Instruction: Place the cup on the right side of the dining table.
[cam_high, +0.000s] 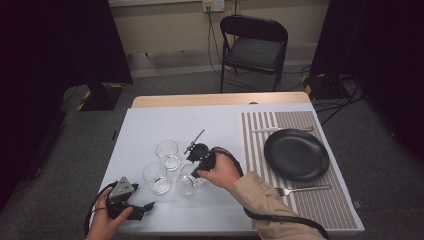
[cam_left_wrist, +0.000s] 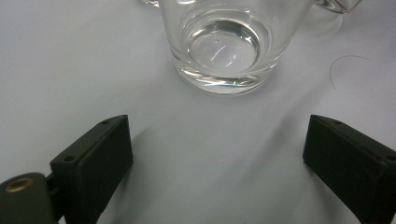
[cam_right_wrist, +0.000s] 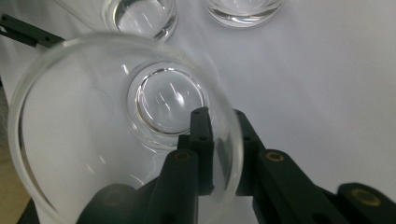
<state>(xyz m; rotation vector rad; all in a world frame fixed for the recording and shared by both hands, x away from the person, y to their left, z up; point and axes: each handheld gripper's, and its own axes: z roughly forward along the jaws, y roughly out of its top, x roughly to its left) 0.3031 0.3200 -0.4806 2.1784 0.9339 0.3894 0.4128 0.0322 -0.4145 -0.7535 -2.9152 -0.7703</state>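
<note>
Left gripper (cam_high: 142, 207): held in the person's left hand at the table's near-left edge, jaws spread wide and empty, pointing toward about 2 o'clock.
Left glass (cam_high: 157, 177): stands upright on the white tabletop (cam_high: 150, 130), just ahead of the open jaws; in the left gripper view its thick base (cam_left_wrist: 219, 51) sits at 12 o'clock, apart from both jaws.
Far glass (cam_high: 168, 154): upright, at about 1 o'clock from the left glass, close beside it.
Near-right glass (cam_high: 188, 181): the right gripper (cam_right_wrist: 223, 154) is clamped on its wall, one jaw inside the rim and one outside; it seems to rest on the table, though that is hard to confirm.
Key relation: the left glass lies straight along the left gripper's pointing line, so that hand is nearer to it; the right is occupied.
Right side: black plate (cam_high: 296, 154) on a striped placemat (cam_high: 255, 145), fork (cam_high: 302, 190) at its 6 o'clock.
</note>
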